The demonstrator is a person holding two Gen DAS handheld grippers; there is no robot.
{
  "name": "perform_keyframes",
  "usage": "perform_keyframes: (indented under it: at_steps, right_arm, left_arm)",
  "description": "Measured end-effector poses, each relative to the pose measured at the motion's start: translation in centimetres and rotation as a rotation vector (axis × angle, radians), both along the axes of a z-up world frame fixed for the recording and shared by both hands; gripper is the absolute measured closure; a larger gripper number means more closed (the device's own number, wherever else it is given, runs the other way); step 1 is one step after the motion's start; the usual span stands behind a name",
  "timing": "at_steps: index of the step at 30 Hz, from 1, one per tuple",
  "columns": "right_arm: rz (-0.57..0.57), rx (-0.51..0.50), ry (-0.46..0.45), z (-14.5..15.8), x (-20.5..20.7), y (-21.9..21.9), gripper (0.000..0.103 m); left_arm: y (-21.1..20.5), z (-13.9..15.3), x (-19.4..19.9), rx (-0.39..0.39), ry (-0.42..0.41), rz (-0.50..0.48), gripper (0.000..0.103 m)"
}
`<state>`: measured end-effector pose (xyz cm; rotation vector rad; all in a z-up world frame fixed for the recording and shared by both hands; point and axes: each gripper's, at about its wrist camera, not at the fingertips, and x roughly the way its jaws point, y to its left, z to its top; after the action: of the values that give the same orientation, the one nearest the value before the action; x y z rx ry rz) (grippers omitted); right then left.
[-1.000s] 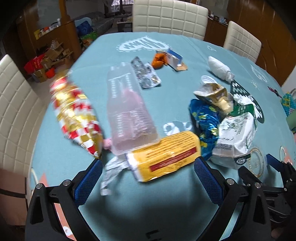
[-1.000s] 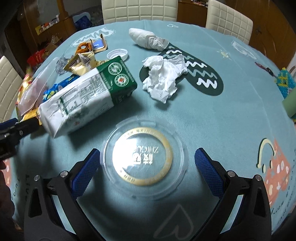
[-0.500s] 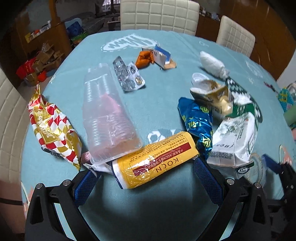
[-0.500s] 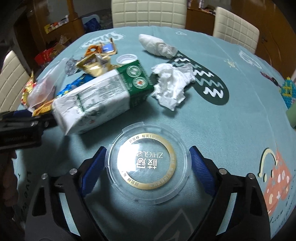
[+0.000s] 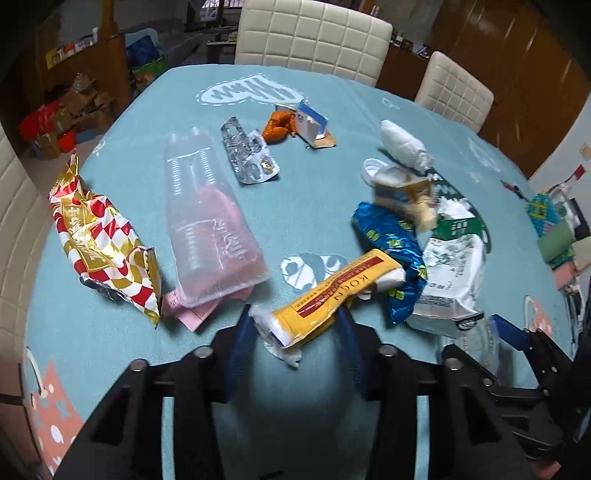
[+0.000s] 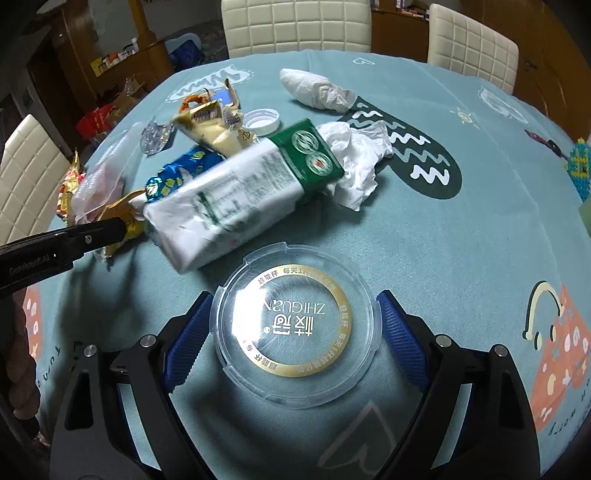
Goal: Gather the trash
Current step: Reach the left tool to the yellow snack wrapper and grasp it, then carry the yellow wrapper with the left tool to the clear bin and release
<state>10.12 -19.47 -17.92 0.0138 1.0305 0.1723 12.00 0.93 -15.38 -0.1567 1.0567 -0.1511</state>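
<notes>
Trash lies spread on the teal tablecloth (image 5: 317, 206). My left gripper (image 5: 295, 332) is shut on the near end of a yellow KOCN wrapper (image 5: 332, 295). A blue snack bag (image 5: 395, 247) and a green-and-white carton (image 5: 450, 273) lie to its right. My right gripper (image 6: 293, 325) is shut on a clear round lid (image 6: 293, 325) with a gold ring, which lies flat on the cloth. The carton (image 6: 236, 199) lies just beyond the lid, and the left gripper's finger (image 6: 92, 236) shows at the left with the yellow wrapper (image 6: 122, 218).
A red-and-gold bag (image 5: 99, 240), a clear plastic sleeve (image 5: 210, 229), foil blister packs (image 5: 251, 155), an orange wrapper (image 5: 277, 125), rolled tissue (image 5: 402, 144) and crumpled tissue (image 6: 354, 162) lie about. White chairs (image 5: 310, 33) stand at the far edge.
Both grippers have closed: the left on the yellow wrapper, the right on the clear lid. The left camera has moved nearer to the wrapper.
</notes>
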Motion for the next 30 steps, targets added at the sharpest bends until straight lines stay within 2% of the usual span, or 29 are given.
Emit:
perform_keyframes:
  at_steps: [2,4,5,10,11,22,30]
  right_arm:
    - [0.001,0.001,-0.002,0.1,-0.3,0.0,0.016]
    - [0.001,0.003,-0.004,0.2,-0.6,-0.1,0.016]
    - [-0.001,0.002,-0.006,0.2,-0.8,-0.2,0.016]
    - [-0.011,0.008,-0.011,0.4,-1.8,-0.7,0.016]
    - [-0.012,0.006,-0.014,0.5,-1.9,-0.8,0.016]
    - [-0.001,0.013,-0.071,2.3,-3.1,-1.1,0.016]
    - [0.115,0.015,-0.109,3.6,-4.3,1.9,0.016]
  left_arm:
    - [-0.3,0.1,-0.3,-0.010,-0.005,-0.018,0.068]
    - [-0.6,0.1,-0.6,-0.025,-0.005,-0.041,0.088]
    - [-0.8,0.1,-0.6,-0.033,0.000,-0.054,0.092]
    - [-1.9,0.4,-1.5,-0.042,-0.013,-0.099,0.096]
    - [-2.1,0.6,-1.7,-0.046,-0.017,-0.106,0.100]
    - [-1.5,2.6,-3.4,-0.049,-0.067,-0.076,0.100]
    - [0.7,3.5,-6.0,-0.042,-0.090,-0.002,0.100]
